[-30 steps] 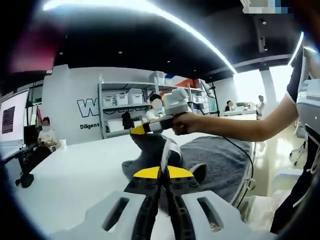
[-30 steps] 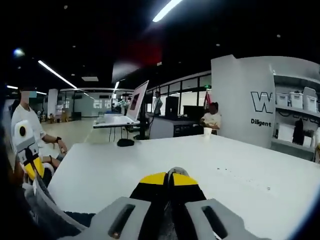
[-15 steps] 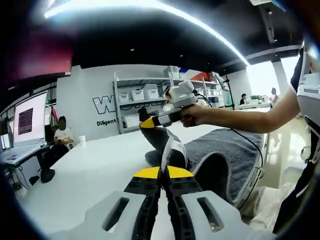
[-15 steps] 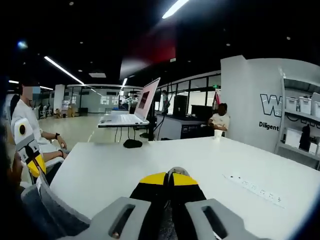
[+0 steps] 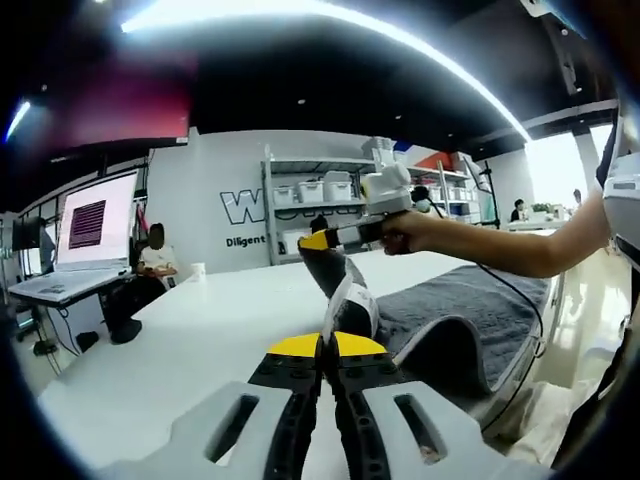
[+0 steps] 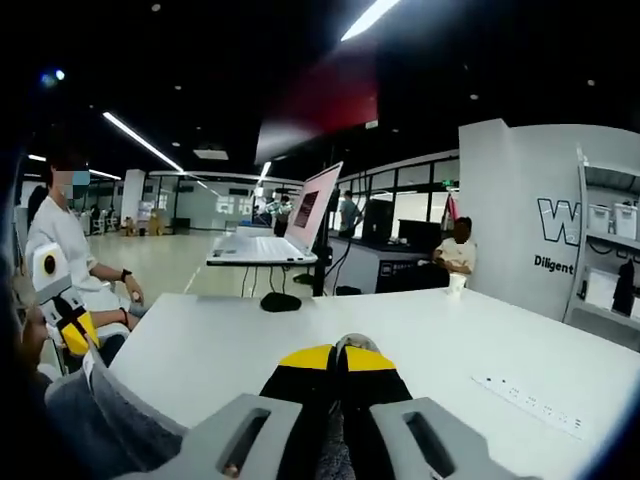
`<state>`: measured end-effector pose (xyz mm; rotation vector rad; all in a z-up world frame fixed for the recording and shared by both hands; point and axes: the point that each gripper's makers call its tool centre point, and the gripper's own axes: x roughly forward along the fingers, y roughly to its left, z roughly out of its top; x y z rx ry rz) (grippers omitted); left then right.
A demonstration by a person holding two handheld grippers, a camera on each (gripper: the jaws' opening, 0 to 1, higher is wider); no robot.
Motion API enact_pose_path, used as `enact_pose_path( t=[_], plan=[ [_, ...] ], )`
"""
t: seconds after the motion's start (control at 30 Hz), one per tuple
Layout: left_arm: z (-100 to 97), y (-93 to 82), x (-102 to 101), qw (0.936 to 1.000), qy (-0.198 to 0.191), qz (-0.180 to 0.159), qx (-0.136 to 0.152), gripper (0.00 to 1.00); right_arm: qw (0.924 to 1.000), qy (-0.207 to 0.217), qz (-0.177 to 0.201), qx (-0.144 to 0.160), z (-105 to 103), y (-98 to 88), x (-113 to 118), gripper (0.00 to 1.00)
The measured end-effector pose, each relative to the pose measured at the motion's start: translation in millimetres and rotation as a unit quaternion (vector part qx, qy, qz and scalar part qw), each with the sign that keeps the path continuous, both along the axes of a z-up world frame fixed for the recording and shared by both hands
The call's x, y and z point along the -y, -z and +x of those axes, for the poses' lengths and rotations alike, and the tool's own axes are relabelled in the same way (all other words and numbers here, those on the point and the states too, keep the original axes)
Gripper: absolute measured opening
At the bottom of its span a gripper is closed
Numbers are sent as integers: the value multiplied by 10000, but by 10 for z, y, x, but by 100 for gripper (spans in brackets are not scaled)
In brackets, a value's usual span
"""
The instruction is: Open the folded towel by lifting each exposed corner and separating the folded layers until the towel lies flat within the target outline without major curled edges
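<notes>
Towel (image 5: 470, 310), dark grey with a pale edge, is lifted off the white table (image 5: 180, 340) at two corners while the rest drapes over the table's far side, toward three o'clock in the left gripper view. Left gripper (image 5: 325, 345) is clamped on one corner, the cloth rising straight from its yellow tips toward twelve o'clock. Right gripper (image 5: 325, 240), seen in that same view up around one o'clock in a person's hand (image 5: 415, 232), pinches the neighbouring corner; in its own view the right gripper (image 6: 338, 357) has its jaws pressed together on a sliver of pale cloth, though how much fabric sits between them is hard to judge from that angle. A fold of the towel hangs at eight o'clock in the right gripper view, near the left gripper's body. The edge held between the two grippers runs roughly from six toward one o'clock in the left gripper view, and the towel's bulk lies beyond it to the right. Spreading it flat would likely mean drawing both corners apart and away from that bulk; both grippers seem equally placed for this.
</notes>
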<state>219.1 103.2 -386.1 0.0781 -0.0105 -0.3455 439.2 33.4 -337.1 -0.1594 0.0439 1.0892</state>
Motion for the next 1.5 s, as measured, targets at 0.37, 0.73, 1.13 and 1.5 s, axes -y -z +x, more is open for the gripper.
enact_pose_path(
  t=[0.37, 0.73, 1.13, 1.5],
  plan=[
    [-101, -1, -361, 9979, -624, -149, 85, 2, 9995, -153, 247, -98, 1, -63, -331, 0],
    [-200, -35, -565, 9945, -1021, -112, 195, 2, 9990, -358, 252, -27, -49, -79, -675, 0],
    [-309, 113, -688, 9930, -1165, -189, 18, 2, 9982, -518, 243, -188, -100, 87, -918, 0],
    [-312, 261, -742, 9922, -1212, -222, -167, 2, 9973, -402, 298, -535, -4, 270, -941, 0]
  ],
)
